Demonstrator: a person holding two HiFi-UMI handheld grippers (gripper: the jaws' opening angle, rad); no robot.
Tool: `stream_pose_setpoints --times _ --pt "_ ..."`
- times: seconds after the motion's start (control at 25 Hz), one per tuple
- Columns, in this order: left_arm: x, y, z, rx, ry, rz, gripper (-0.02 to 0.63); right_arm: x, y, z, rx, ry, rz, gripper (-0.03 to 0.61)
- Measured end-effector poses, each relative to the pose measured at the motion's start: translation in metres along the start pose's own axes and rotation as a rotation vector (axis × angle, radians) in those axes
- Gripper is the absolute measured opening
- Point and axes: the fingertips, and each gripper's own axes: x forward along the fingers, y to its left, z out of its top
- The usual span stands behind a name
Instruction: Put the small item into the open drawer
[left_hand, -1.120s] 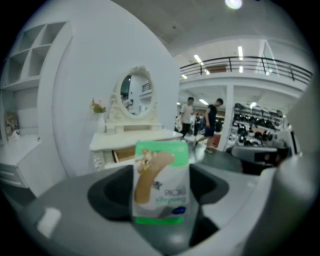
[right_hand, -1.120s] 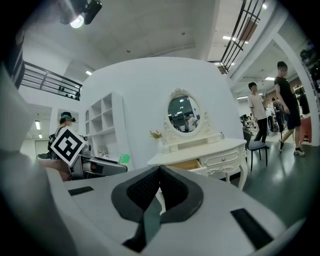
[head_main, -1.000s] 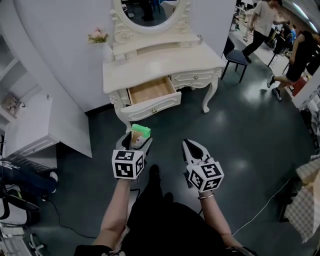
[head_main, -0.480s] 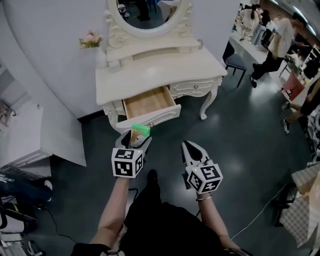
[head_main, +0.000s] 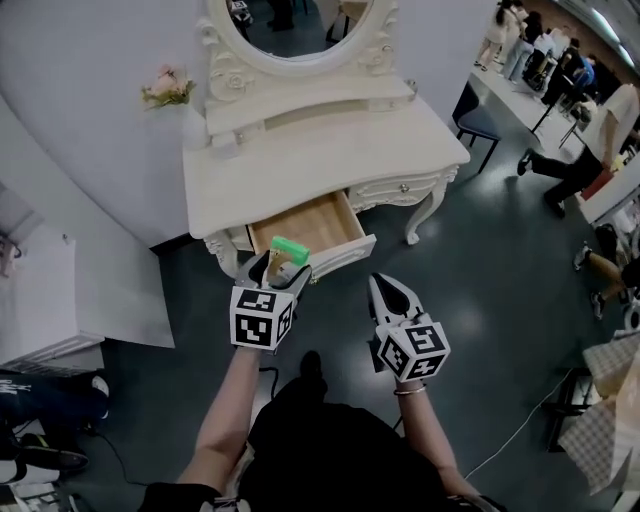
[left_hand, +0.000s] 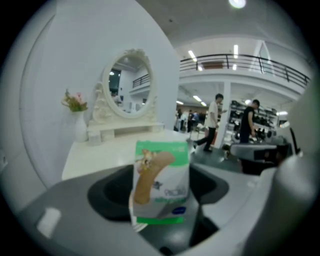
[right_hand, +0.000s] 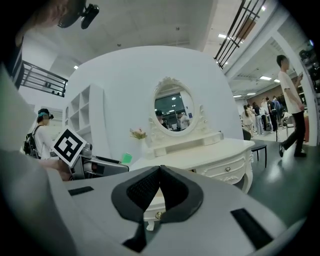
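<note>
Now the left claw pinches a green bandage packet near the open drawer, ready for dropping in; the right claw is pressed together, empty.

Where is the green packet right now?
The green packet sits clamped in the left tongs, left of centre in the head view, near the open drawer.

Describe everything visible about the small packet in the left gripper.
The small packet is flat and white, with green bands at top and bottom and a tan adhesive-bandage picture on its face. It looks like thin card or paper. It stands upright, clamped at its lower part by the left gripper, in the air near the open drawer's front, touching nothing else.
</note>
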Motion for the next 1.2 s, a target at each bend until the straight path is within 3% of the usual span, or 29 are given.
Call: stream_pose_setpoints --times 0.44,1.2 --pt "0.057 0.043 0.019 0.049 0.029 -0.062 0.347 0.054 -0.017 0.009 0.014 0.009 -0.079 0.005" --pt "0.158 0.042 0.023 0.154 0.150 -0.175 0.347 0.100 -0.083 0.030 0.027 0.006 -0.152 0.005"
